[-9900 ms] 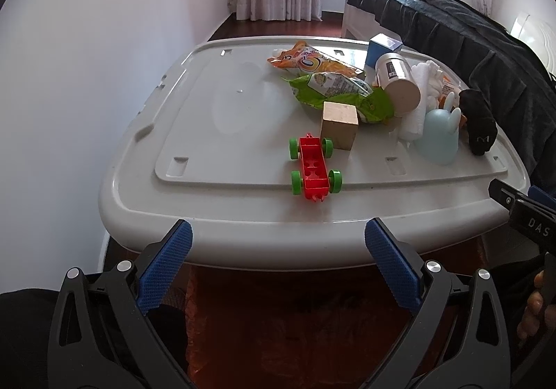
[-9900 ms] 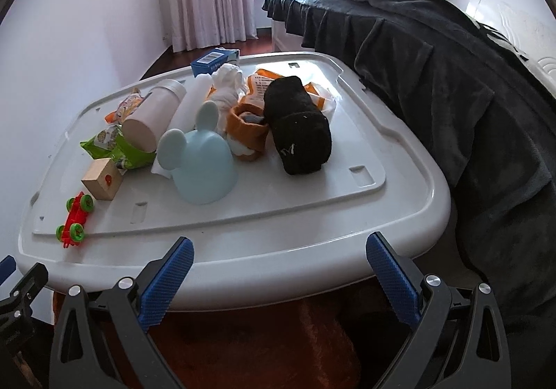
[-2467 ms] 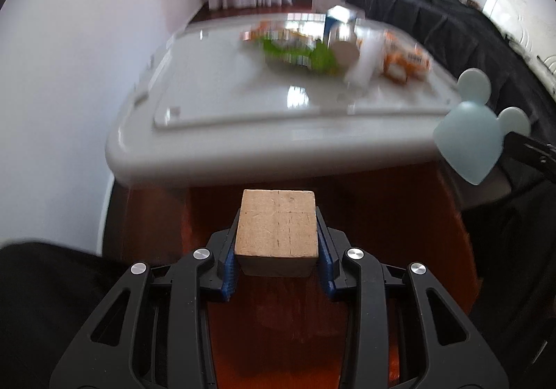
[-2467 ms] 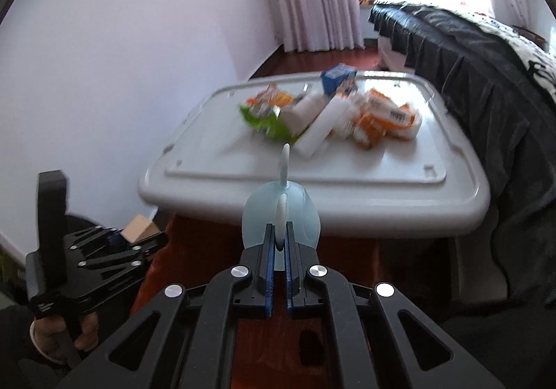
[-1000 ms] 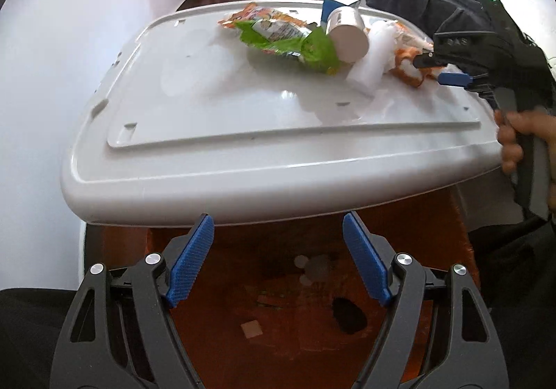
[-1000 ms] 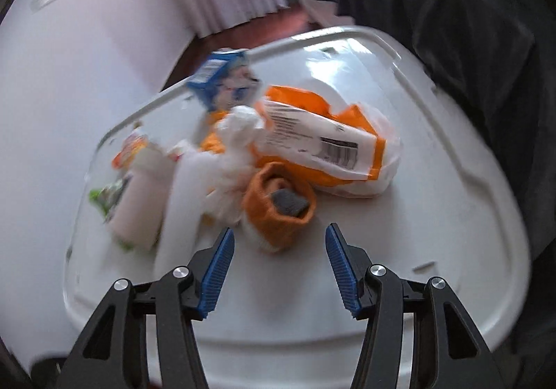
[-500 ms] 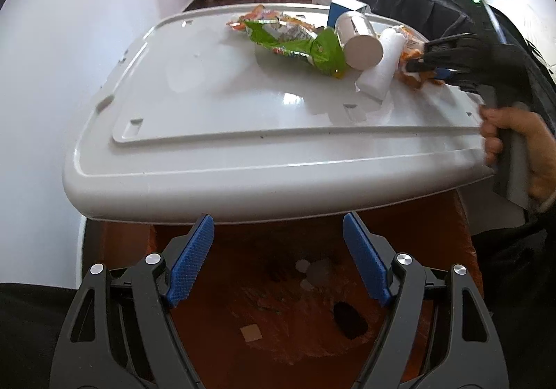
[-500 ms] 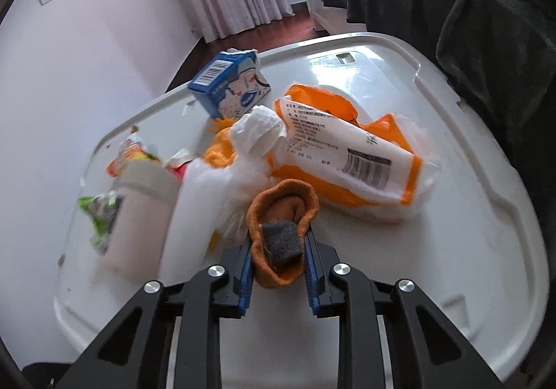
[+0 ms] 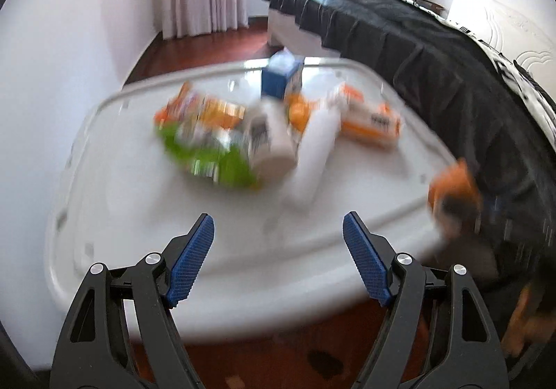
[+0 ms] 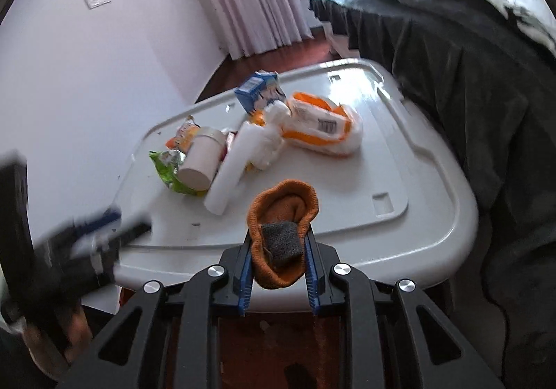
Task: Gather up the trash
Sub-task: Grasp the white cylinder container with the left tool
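Now the right gripper (image 10: 278, 271) squeezes the orange sock (image 10: 282, 236) tight so it won't drop, lifted at 6 o'clock off the white lid (image 10: 434, 243). Wrappers (image 10: 323, 126) wait at 12 o'clock. The left gripper (image 9: 278, 260) gapes, holding nothing.

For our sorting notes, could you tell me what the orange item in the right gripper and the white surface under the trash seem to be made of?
Orange sock: knitted fabric, matte, ribbed cuff, grey patch inside. White lid: apparently moulded plastic, glossy, with window glare and pressed recesses.
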Tool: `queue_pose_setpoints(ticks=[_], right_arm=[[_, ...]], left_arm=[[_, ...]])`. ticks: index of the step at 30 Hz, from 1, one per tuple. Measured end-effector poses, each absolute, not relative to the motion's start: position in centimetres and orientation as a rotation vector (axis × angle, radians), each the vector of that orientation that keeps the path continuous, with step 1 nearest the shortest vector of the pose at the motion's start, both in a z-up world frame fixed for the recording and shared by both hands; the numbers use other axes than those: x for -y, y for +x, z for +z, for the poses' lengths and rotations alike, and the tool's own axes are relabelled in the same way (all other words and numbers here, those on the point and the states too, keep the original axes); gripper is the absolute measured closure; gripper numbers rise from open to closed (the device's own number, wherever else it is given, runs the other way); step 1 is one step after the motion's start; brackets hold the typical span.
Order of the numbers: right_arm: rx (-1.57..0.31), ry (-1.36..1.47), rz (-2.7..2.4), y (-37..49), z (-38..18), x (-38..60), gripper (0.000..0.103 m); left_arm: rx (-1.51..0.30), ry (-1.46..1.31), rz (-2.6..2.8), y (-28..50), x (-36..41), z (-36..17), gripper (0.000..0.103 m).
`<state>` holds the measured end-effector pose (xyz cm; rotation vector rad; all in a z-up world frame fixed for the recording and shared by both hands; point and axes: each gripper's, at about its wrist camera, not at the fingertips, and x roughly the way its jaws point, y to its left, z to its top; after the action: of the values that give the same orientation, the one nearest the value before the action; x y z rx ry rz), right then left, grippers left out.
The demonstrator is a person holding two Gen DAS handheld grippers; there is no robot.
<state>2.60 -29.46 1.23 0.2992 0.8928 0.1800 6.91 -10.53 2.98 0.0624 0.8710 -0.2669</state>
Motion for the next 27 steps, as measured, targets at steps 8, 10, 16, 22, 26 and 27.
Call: queue_pose_setpoints(ticks=[8, 10, 16, 22, 26, 27], right_arm=[[-0.902, 0.384, 0.211, 2.8, 1.1, 30.5, 0.078], [-0.896, 0.390, 0.211, 2.9, 1.3, 30.5, 0.078], [-0.890, 0.392, 0.212, 2.9, 1.5, 30.5, 0.078], [-0.899, 0.414, 0.213, 3.1, 1.2, 30.6, 0.078], [-0.902, 0.419, 0.209, 3.2, 1.1, 30.7, 0.078], [-0.902, 0.419, 0.207, 3.2, 1.1, 30.7, 0.078]], left_arm=[[-0.987, 0.059, -0.267, 16.8, 12.7, 1.8, 0.028], [-1.021, 0.108, -0.240, 18.3, 13.5, 0.7, 0.028], [-1.100, 0.131, -0.206, 20.5, 13.6, -2.2, 0.030], [-1.058, 0.165, -0.199, 20.2, 13.0, -3.1, 0.050], [-0.993, 0.143, -0.217, 19.4, 12.2, -2.6, 0.052], [-0.981, 0.130, -0.221, 19.2, 11.9, -2.2, 0.052]])
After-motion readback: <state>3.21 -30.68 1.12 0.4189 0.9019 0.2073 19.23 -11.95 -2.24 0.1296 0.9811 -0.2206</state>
